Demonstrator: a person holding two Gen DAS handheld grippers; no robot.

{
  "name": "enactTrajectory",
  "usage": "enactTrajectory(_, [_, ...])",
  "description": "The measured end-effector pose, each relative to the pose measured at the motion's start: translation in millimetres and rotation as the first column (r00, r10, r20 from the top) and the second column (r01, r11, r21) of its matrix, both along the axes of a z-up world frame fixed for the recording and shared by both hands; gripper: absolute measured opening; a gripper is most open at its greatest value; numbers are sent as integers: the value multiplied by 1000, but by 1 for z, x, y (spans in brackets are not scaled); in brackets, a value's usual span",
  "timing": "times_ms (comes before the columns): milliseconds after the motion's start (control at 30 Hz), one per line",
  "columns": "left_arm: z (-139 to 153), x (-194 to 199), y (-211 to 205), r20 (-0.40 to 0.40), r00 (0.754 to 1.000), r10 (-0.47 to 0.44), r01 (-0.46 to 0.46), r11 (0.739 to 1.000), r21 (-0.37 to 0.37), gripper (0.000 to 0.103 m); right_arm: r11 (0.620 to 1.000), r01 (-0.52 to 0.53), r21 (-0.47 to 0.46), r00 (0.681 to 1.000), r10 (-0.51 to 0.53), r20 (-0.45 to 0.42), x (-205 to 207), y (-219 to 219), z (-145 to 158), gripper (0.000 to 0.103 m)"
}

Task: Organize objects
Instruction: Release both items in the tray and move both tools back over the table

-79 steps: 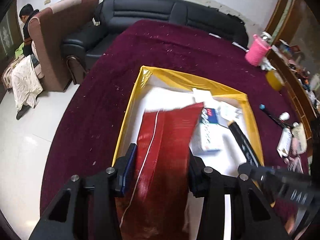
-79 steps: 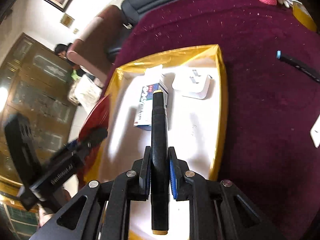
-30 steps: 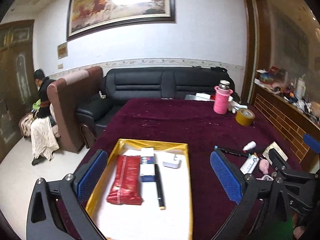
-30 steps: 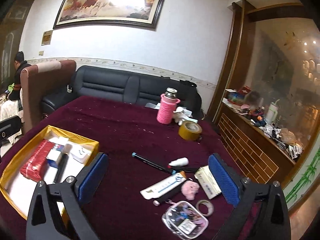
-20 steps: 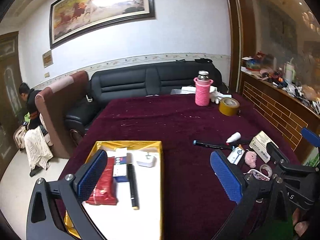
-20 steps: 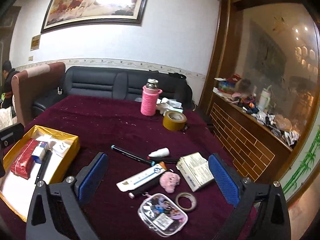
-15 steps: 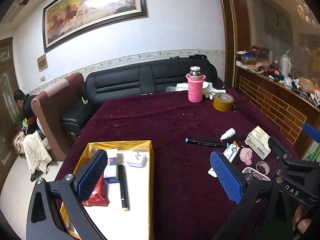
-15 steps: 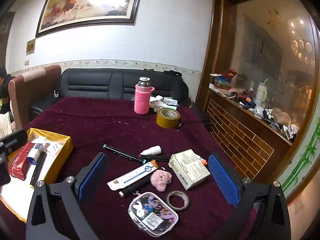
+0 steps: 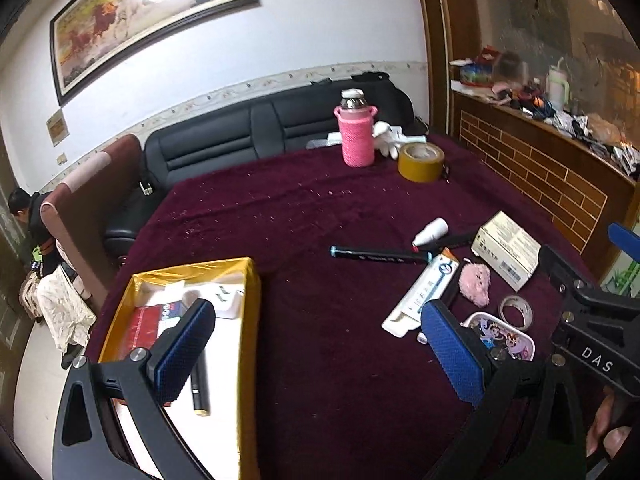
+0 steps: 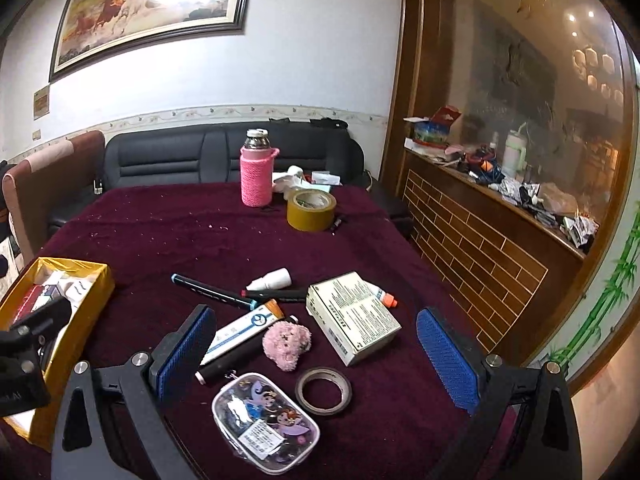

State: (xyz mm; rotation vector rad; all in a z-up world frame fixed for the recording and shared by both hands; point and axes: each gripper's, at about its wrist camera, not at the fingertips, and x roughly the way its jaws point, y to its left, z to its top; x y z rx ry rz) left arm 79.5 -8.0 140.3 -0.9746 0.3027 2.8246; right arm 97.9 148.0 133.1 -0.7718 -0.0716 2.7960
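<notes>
Both grippers are released and hold nothing: the left gripper [image 9: 316, 348] hangs over the desk [image 9: 320, 216] between the tray [image 9: 250, 344] and the clutter, the right gripper [image 10: 316, 354] over the clutter itself. Loose things lie near together there: a pouch [image 10: 266, 420], a plush [image 10: 286, 344], a box [image 10: 352, 316], a tube [image 10: 244, 330], a tape ring [image 10: 323, 390], a pen [image 10: 212, 290]. The plush looks soft and light and should take a pinch anywhere. The pouch seems slick and floppy; its edge is probably the safest hold. The box looks stiff, best gripped across its narrow sides. The tray already holds a red packet [image 9: 140, 328], a marker [image 9: 200, 384], a charger [image 9: 230, 300] and a small box [image 9: 172, 310].
</notes>
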Motion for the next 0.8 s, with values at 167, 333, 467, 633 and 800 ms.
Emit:
enactTrajectory(167, [-14, -10, 17, 32, 999, -27, 27, 999, -20, 102, 1000, 12, -2, 1000, -12, 21, -5, 12, -7, 102])
enactTrajectory(333, [-51, -43, 23, 147, 989, -18, 19, 1000, -5, 102, 993, 62, -99, 996, -56, 68, -14, 60, -15, 102])
enactTrajectory(467, [-80, -73, 33, 211, 977, -19, 17, 1000, 10, 102, 965, 134, -226, 987, -111, 113, -21, 116, -35, 102])
enactTrajectory(633, [-103, -95, 69, 203, 967, -154, 171, 983, -68, 102, 912, 177, -370, 979, -125, 161, -19, 149, -62, 102])
enactTrajectory(800, [-123, -109, 99, 216, 945, -244, 284, 942, -178, 102, 919, 168, -357, 979, -115, 165, -19, 149, -67, 102])
